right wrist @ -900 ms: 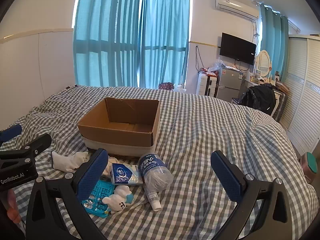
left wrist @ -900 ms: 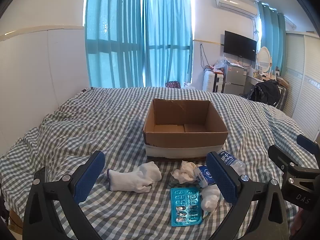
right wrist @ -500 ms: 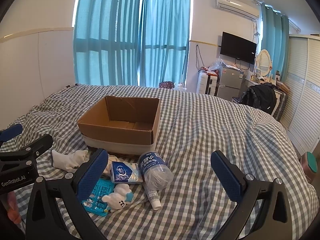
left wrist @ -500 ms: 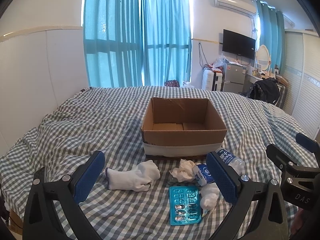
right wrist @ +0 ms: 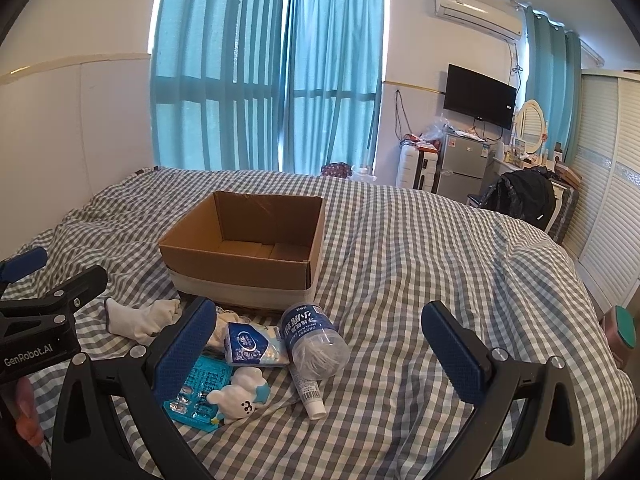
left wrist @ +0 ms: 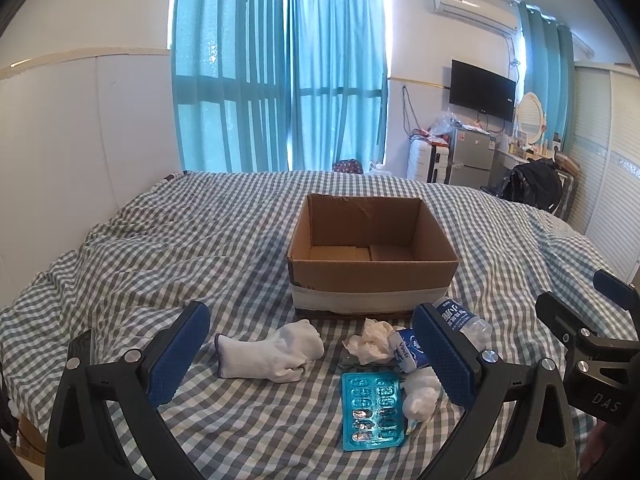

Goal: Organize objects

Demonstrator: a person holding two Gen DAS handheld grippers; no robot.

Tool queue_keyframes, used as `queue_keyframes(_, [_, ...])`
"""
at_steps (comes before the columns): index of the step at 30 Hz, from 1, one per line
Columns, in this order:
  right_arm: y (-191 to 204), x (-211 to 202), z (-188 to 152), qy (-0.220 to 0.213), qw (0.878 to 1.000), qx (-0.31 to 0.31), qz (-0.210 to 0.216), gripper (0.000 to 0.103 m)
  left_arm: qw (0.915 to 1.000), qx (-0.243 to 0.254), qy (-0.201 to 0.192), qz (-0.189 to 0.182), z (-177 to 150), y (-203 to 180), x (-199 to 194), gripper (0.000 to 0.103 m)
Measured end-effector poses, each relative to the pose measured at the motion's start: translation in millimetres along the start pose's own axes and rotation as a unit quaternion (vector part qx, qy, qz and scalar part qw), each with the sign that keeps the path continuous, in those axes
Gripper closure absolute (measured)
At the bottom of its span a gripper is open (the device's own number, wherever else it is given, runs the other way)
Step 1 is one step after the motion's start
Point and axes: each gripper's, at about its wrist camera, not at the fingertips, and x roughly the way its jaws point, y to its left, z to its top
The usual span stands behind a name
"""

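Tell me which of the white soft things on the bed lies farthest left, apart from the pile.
The white sock. It lies alone on the left, while the crumpled tissue and white plush toy crowd together.

Teal curtains [left wrist: 280, 68], wall TV [left wrist: 482, 89], air conditioner [right wrist: 478, 10], fridge [right wrist: 464, 158].

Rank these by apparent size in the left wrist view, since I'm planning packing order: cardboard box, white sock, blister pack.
1. cardboard box
2. white sock and blister pack: look alike; the pack lies nearer the camera, so unranked.
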Motion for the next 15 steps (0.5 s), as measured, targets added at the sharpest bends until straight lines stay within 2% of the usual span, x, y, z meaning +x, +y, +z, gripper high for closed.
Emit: queue_keyframes(15, [1.6, -1.7, 2.9, -0.002, 1.000, -0.005, 0.004, 0.000, 1.0000, -0.001, 0.002, 0.001, 0.9, 0.6, 0.9, 0.000])
